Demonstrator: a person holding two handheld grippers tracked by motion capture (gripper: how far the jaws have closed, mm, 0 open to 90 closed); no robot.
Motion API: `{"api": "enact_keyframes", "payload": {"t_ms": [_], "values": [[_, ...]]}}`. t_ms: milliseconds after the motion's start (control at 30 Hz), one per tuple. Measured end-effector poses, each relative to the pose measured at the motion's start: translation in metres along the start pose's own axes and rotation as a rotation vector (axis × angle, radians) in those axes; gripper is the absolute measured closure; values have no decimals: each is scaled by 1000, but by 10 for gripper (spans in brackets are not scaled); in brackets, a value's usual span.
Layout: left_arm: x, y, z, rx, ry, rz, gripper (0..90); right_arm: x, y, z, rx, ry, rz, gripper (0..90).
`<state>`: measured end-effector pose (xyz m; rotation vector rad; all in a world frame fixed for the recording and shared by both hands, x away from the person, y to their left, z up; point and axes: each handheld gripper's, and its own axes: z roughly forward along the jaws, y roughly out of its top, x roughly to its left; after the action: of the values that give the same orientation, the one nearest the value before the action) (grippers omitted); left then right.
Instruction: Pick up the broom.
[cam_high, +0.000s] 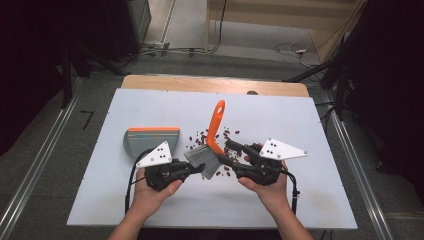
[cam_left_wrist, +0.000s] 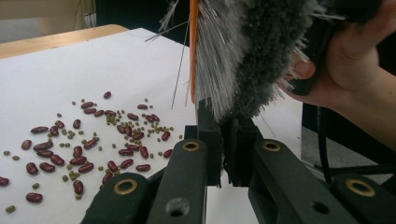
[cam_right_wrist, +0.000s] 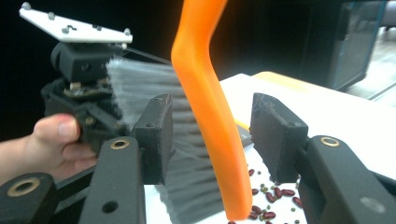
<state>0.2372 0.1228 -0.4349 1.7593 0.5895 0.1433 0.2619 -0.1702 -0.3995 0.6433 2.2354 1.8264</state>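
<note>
A hand brush with an orange handle (cam_high: 216, 122) and grey bristles (cam_high: 202, 159) lies mid-table among scattered red beans and small green beans (cam_high: 200, 137). My left gripper (cam_high: 201, 169) is shut on the tips of the bristles (cam_left_wrist: 243, 56); in the left gripper view its jaws (cam_left_wrist: 224, 144) pinch them together. My right gripper (cam_high: 227, 152) straddles the lower part of the handle (cam_right_wrist: 210, 102). Its jaws (cam_right_wrist: 212, 135) stand open, with a gap on each side of the handle. The left gripper (cam_right_wrist: 88, 107) sits just beyond the bristles (cam_right_wrist: 140, 79).
A grey dustpan with an orange edge (cam_high: 151, 140) lies left of the brush. Beans (cam_left_wrist: 84, 149) spread over the white table top (cam_high: 300, 200) left of the bristles. A wooden strip (cam_high: 215, 84) runs along the table's far edge, with floor and cables behind it.
</note>
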Motion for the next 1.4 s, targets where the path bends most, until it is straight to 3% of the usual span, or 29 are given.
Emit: {"api": "enact_keyframes", "payload": {"t_ms": [500,533,767,900,1000,1133,1167,1233,1400], "values": [[-4,1,0,29,-165,53,866,-4,-6,5,24,176,6,523],[-5,1,1,34,-187,61,866,-5,-7,6,26,225,14,526],[-7,1,3,52,-239,82,866,-6,-11,9,62,325,24,580],[-7,0,2,56,-275,75,866,-12,-13,10,74,397,78,636],[-6,0,2,62,-268,72,865,-14,-15,9,70,420,84,672],[-5,-1,2,61,-239,73,852,-11,-15,9,72,381,75,677],[-6,-1,2,55,-208,67,838,-10,-14,9,75,363,70,678],[-5,-2,2,54,-173,63,784,-8,-13,9,80,323,65,679],[0,-4,-4,41,-69,23,551,-12,-11,4,80,237,82,680]]}}
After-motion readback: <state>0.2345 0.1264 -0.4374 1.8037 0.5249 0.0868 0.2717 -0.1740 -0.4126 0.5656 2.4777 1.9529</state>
